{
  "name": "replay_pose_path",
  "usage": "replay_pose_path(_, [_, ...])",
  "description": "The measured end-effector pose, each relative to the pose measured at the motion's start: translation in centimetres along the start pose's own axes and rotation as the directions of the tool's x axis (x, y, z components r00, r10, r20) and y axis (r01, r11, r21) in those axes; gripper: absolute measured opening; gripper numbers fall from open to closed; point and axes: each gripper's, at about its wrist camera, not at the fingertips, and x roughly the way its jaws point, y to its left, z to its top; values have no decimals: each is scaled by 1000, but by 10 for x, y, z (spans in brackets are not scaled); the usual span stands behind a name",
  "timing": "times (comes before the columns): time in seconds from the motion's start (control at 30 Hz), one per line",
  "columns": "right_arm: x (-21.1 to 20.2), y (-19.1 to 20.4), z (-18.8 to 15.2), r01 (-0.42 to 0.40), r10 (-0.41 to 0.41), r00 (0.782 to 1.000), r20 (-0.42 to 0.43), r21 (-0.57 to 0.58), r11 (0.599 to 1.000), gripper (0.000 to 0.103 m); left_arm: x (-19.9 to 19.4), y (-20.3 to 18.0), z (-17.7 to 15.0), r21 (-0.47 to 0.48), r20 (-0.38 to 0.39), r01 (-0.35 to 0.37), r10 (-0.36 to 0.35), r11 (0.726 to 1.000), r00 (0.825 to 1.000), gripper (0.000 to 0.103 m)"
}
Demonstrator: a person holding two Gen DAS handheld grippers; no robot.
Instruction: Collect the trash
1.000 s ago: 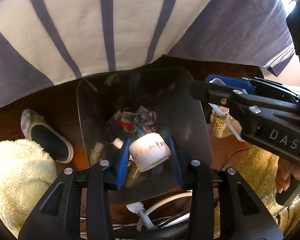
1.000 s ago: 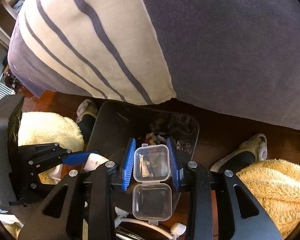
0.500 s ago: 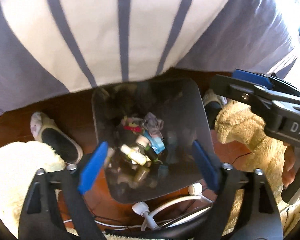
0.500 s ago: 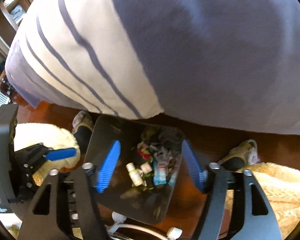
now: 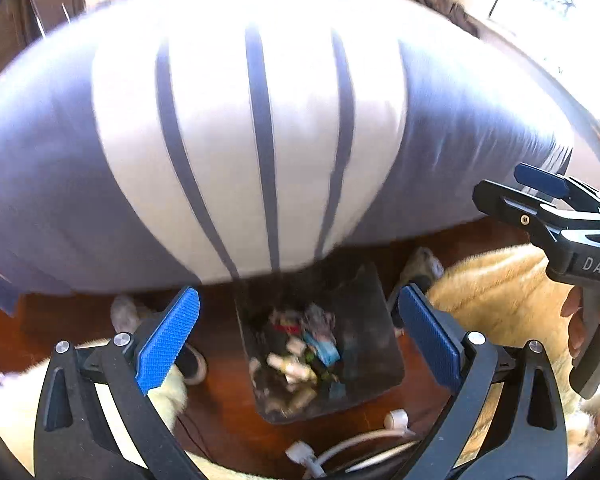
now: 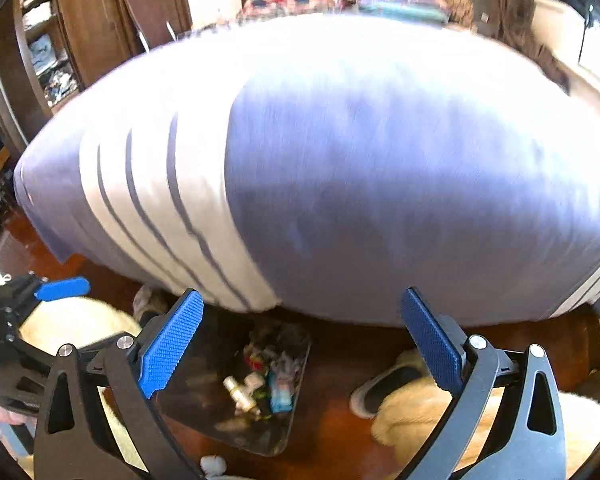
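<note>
Hanging above a dark trash bin (image 5: 374,332), the left gripper (image 5: 298,338) has its 2 blue pads spread wide and still opening, with nothing between them. The right gripper (image 6: 302,342) is the same: jaws parting, pads far apart, empty.

The bin stands on the dark wooden floor (image 5: 72,320), just in front of the near edge of a bed whose striped bedspread (image 5: 260,120) overhangs and hides the bin's far rim. Inside lies a heap of trash (image 5: 300,348): small pale bottles, a light blue wrapper, something red, and crumpled scraps. Motion blur and the bin's dark walls make the rest hard to identify.

From the right wrist view the same bin (image 6: 204,384) sits lower left of centre, partly covered by the gripper's left finger, and its contents (image 6: 266,380) are again smeared.

A slipper (image 6: 384,390) lies on the floor beside a fluffy cream rug (image 6: 424,416), half hidden by it. Another slipper (image 5: 194,364) shows behind the left gripper's pad. White cable plugs (image 5: 396,418) lie at the bin's near edge, cut off by the frame. A hand (image 5: 580,332) gripping the right tool's handle is visible only in part at the right border.
</note>
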Motion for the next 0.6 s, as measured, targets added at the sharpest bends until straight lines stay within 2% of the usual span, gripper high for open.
replay_pose_path(0.13, [-40,-4,26,70,-69,992,105,-3,998,100,-45,1,26,0,125,-54,53,999,991,95])
replay_pose_path(0.27, [-72,-12,48,147,-148,974,173,23,989,100,-87,4,50,-13,245,-102,102,995,964,95])
replay_pose_path(0.4, [-102,-22,66,182,-191,952,238,59,982,100,-130,7,72,-40,351,-131,137,991,926,95])
replay_pose_path(0.47, [-119,-26,76,210,-221,934,281,71,975,100,-147,8,80,-53,393,-144,153,988,907,95])
replay_pose_path(0.6, [-149,-33,86,237,-251,899,358,84,968,100,-184,9,95,-87,474,-207,223,974,852,95])
